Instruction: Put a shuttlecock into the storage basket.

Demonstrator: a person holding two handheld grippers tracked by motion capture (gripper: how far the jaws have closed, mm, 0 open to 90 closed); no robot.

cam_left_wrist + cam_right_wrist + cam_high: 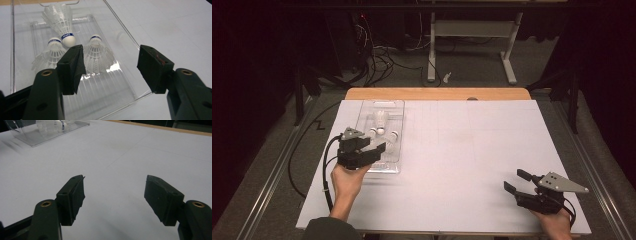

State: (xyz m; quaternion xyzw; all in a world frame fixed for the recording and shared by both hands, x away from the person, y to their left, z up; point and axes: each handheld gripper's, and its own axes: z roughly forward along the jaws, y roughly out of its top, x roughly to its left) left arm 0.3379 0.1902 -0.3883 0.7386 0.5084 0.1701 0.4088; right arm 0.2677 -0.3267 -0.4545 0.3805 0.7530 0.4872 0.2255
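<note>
A clear plastic tray (401, 131) lies on the left part of the white table, and three white feather shuttlecocks rest in its far half. One shuttlecock (59, 18) points its cork toward me; the other two (49, 54) (98, 55) lie side by side with corks away. My left gripper (379, 151) hovers over the tray's near end, open (111, 53), with nothing between its pads. My right gripper (513, 180) sits low at the front right, far from the tray, open (115, 180) and empty. The tray (37, 138) appears far off in the right gripper view.
A white sheet (462, 160) covers the tabletop, with a wooden strip (437, 93) bare at the far edge. Beyond the table are cables on the floor (377, 65) and a white desk frame (472, 30). Metal rails run along both sides.
</note>
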